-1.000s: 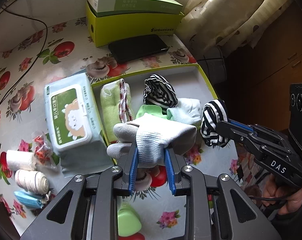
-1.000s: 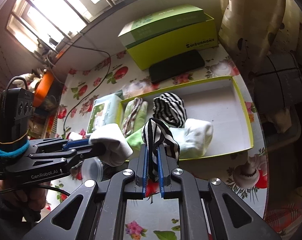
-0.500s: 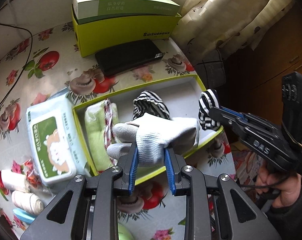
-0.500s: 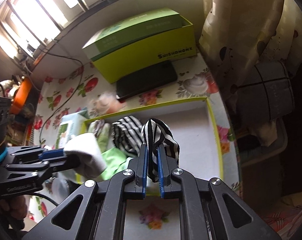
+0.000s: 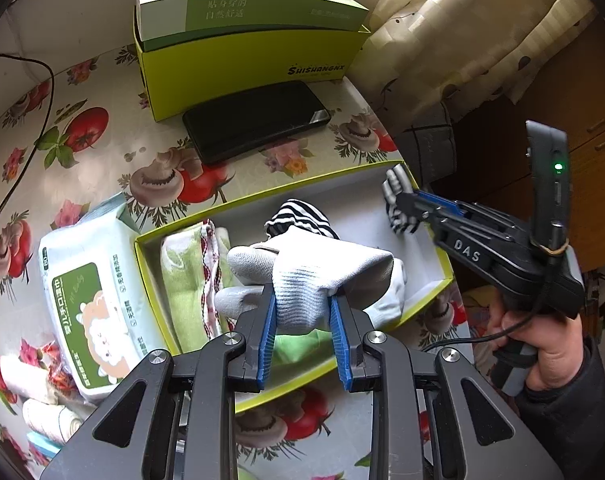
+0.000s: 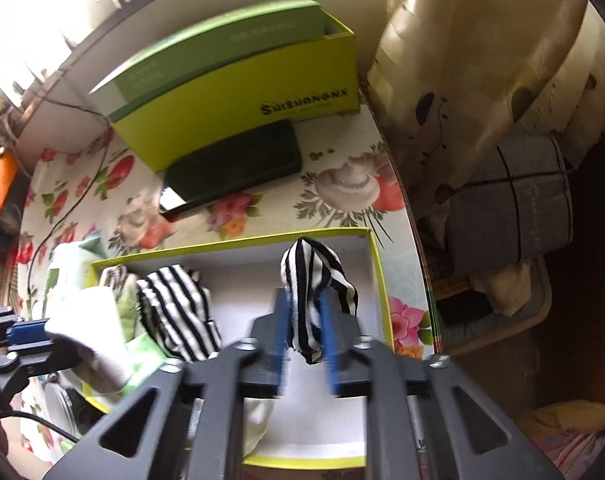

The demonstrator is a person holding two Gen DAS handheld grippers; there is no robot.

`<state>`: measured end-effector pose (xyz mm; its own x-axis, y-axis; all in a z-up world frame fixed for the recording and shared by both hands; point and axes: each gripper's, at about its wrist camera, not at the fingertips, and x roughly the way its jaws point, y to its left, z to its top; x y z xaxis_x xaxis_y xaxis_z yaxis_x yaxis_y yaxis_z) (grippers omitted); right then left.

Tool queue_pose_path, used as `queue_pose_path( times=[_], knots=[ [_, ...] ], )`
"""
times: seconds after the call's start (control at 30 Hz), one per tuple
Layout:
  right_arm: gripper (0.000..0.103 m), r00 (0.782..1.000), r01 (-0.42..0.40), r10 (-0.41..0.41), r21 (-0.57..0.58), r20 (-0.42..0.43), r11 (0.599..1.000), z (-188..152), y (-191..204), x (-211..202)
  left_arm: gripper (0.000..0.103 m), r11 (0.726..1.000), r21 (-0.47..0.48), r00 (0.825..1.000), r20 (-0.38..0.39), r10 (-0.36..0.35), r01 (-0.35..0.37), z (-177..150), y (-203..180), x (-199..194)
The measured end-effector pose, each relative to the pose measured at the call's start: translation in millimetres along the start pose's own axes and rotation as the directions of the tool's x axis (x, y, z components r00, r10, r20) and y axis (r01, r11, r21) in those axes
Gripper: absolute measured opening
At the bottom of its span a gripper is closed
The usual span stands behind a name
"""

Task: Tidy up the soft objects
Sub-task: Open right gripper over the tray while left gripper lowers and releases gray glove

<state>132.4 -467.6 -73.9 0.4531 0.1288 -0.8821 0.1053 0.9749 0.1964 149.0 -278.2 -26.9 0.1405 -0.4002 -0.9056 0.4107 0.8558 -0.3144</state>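
Observation:
My left gripper [image 5: 302, 296] is shut on a grey and white work glove [image 5: 322, 268], held above the middle of the yellow-green tray [image 5: 302, 191]. In the tray lie a green towel [image 5: 182, 276], a striped sock [image 5: 302, 212], a white sock and a light green cloth. My right gripper [image 6: 304, 300] hangs over the tray's [image 6: 222, 246] far right part. Its jaws are opening, and a second black and white striped sock [image 6: 310, 268] still hangs loosely between them. The left gripper [image 6: 42, 332] with the glove shows at the left of the right wrist view.
A pack of wet wipes [image 5: 90, 300] lies against the tray's left side, with bandage rolls [image 5: 50, 420] near it. Behind the tray are a black phone [image 5: 258, 120] and a green box [image 5: 242, 52]. A curtain [image 5: 462, 32] hangs past the table's right edge. A hand [image 5: 542, 352] holds the right gripper.
Both grippers have moved over the tray. The right one went to its far right part and sank, and its jaws have parted around the striped sock. The left still grips the glove.

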Motion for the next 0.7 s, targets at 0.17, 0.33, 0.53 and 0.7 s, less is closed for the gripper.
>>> queue_pose_path(
  times=[0.17,0.33,0.53,0.7],
  knots=[
    [0.042,1.000,-0.021,0.020,0.028,0.019,0.999,-5,-7,-5,0.026,1.000,0.005,1.000,-0.001,0.002,-0.002,6,0,4],
    [0.042,0.999,-0.040,0.037,0.075,0.040,0.996,-18,-11,-23,0.026,1.000,0.030,1.000,0.005,-0.005,0.005,15,-9,8],
    [0.042,0.998,-0.052,0.046,0.119,0.051,0.992,-37,-18,-42,0.027,0.996,0.094,1.000,0.007,-0.005,0.004,35,-30,21],
    [0.042,0.997,-0.052,0.045,0.142,0.055,0.988,-51,-23,-50,0.027,0.989,0.145,1.000,-0.008,-0.003,0.004,49,-47,40]
  ],
)
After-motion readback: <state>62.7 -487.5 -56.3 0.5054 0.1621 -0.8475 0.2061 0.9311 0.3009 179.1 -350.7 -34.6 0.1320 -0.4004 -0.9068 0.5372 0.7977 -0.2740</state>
